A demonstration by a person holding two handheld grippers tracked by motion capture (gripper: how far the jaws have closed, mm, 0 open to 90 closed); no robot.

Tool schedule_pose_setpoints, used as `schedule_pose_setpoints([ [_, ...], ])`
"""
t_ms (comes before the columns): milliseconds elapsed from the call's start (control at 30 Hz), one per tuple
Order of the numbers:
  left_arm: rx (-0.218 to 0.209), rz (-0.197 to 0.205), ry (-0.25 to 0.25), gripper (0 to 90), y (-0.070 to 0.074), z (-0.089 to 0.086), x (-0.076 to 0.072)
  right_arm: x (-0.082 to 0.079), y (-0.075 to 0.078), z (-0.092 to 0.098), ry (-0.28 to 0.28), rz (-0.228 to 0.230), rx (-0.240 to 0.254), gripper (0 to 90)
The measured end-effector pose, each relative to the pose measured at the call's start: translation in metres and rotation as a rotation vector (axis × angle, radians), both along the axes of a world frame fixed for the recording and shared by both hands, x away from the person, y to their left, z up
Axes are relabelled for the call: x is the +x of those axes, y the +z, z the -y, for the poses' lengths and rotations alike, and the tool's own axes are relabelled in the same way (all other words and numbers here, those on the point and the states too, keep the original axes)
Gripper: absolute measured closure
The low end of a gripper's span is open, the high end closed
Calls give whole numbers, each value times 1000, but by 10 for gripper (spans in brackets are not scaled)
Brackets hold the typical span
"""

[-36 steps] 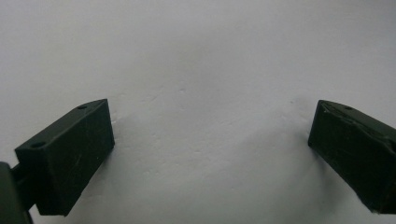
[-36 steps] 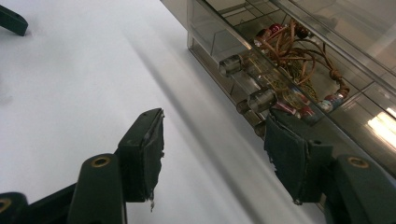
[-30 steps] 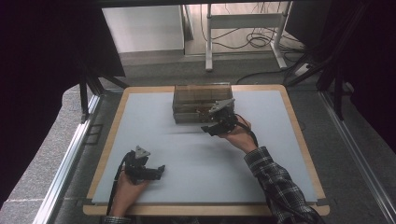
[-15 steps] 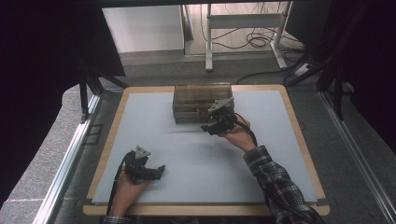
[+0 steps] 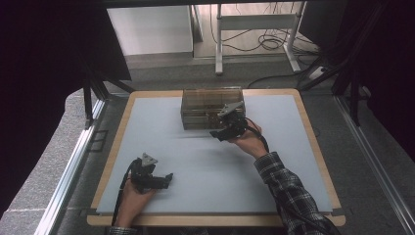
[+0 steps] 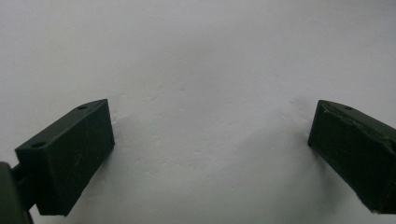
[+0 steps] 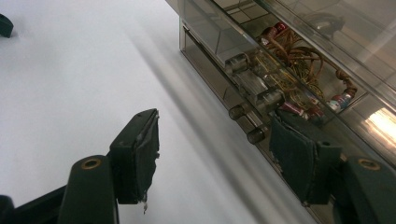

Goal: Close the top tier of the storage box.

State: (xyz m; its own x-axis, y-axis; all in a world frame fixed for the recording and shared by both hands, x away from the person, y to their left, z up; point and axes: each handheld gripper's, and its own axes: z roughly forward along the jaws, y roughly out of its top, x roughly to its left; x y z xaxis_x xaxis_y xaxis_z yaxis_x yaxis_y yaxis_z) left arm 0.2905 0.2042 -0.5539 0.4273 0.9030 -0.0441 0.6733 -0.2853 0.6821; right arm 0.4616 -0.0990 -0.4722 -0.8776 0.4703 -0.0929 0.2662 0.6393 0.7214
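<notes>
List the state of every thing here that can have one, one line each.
Drawer box: clear, upright at the table's far side, drawers pushed in.
Upper drawer: holds beads and cords.
Lower drawer handle: free, no pad on it.
Right gripper: open, jaws just widened, nothing between them, at the box's front.
Left gripper: open, empty, over bare table.

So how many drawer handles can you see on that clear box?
2: an upper handle on the clear box, and a lower handle beside the right gripper. More may be hidden.

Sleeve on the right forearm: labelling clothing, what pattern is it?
Dark plaid sleeve, clearest in the high view.
</notes>
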Motion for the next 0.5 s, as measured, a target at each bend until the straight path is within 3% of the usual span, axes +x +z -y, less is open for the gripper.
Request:
schedule_pose_setpoints([
  [500, -3, 2, 3, 5, 0, 0, 0, 4, -1, -2, -8, -5, 1, 307],
])
